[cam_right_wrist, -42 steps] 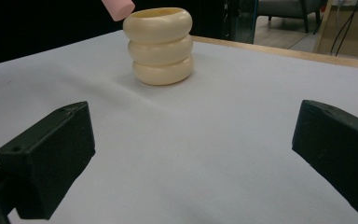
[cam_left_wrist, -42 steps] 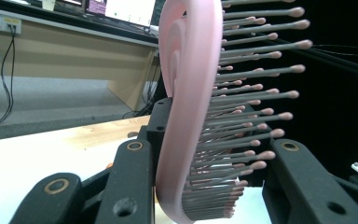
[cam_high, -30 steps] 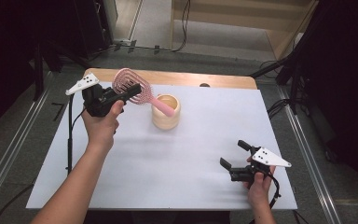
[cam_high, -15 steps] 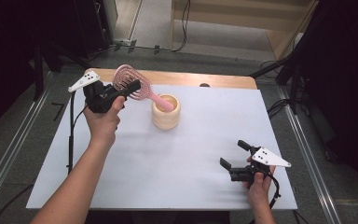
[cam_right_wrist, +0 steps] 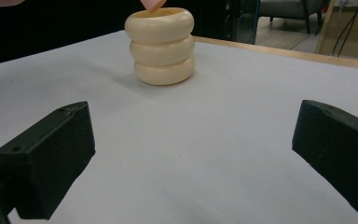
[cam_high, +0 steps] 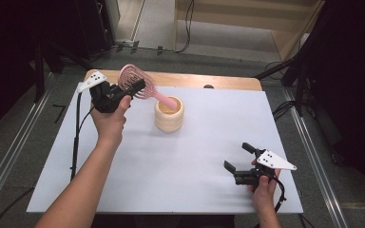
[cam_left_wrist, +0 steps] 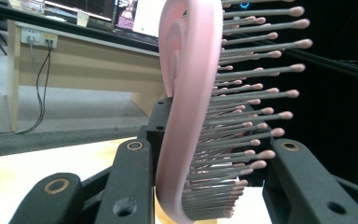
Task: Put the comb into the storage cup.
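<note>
Left tool (cam_high: 134,89) clamped on pink hairbrush (cam_high: 135,83), handle tip over cream holder (cam_high: 169,114) near worktop's far edge. Could tip holder (light, unbraced). Right tool (cam_high: 240,165) wide open, empty.

Both forearms are bare, no sleeves. Each gripper, left (cam_high: 132,89) and right (cam_high: 237,159), is black with a dotted grey three-cornered plate and trailing black cable; brass-ringed screw holes mark the left's fingers (cam_left_wrist: 129,186).
</note>
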The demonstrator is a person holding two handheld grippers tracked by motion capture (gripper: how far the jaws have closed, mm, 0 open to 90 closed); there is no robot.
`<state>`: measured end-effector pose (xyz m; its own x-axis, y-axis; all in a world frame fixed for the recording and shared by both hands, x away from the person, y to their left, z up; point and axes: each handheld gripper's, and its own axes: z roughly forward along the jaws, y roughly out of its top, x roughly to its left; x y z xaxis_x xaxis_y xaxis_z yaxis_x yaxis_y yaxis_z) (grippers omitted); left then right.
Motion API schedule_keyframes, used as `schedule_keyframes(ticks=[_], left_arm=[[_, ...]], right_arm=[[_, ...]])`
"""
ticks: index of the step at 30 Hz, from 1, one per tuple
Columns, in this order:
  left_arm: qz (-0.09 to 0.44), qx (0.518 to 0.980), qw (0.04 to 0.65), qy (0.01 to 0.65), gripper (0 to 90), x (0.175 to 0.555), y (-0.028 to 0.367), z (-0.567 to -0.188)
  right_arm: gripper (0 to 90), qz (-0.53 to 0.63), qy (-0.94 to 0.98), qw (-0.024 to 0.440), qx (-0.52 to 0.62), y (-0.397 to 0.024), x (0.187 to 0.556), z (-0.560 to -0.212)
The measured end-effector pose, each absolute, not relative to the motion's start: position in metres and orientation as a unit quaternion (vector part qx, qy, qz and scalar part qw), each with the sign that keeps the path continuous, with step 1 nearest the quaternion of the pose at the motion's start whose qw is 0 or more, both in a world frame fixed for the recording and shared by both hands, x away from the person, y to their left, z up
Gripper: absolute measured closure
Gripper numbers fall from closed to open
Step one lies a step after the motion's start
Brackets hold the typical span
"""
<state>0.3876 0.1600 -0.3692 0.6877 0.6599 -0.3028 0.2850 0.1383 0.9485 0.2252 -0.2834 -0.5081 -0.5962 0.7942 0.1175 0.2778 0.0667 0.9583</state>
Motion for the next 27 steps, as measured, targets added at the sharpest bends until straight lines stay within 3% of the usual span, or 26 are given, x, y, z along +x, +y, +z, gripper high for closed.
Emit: schedule_keyframes(ticks=[27], left_arm=[[0.154, 0.663, 0.622, 0.387, 65.2, 0.401, 0.143, -0.39]], right_arm=[[0.0, 0.565, 0.692, 0.227, 0.388, -0.284, 0.226, -0.509]])
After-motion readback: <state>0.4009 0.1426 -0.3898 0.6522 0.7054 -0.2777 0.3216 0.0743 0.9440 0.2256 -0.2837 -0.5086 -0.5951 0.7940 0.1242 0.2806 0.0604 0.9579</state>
